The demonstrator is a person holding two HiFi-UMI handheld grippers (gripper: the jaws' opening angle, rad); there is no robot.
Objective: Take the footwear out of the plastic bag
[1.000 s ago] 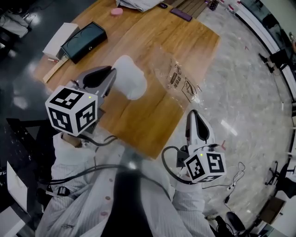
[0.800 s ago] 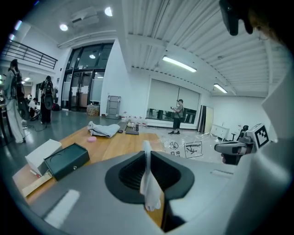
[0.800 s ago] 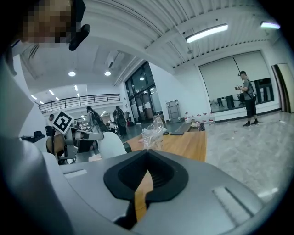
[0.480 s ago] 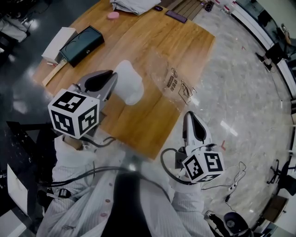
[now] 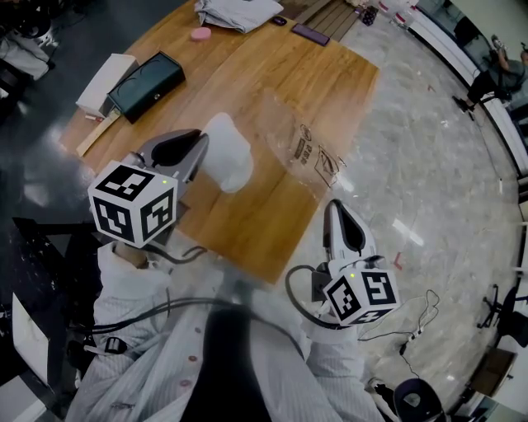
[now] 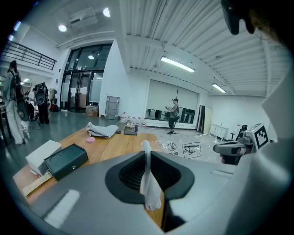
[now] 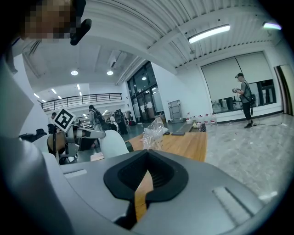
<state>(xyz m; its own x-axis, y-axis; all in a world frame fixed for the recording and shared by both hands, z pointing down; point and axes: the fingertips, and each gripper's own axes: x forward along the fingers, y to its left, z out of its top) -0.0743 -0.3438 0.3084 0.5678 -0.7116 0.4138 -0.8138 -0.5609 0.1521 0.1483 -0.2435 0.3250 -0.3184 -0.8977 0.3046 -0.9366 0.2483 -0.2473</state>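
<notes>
Currently my left gripper (image 5: 201, 153) pinches the white footwear (image 5: 229, 155) by its edge. My right gripper (image 5: 332, 211) is clamped on the plastic bag (image 5: 307, 136). The footwear hangs left of the bag, apparently clear of it.

My wooden table (image 5: 247, 82) holds a dark case (image 5: 147, 85) at ten o'clock, with a white box (image 5: 106, 72) just beside it. A pink disc (image 5: 200, 34) sits at eleven, crumpled grey cloth (image 5: 239, 11) at twelve and a dark flat slab (image 5: 309, 34) at one. Beyond, a person (image 6: 174, 114) stands on the pale floor (image 5: 437, 165).
</notes>
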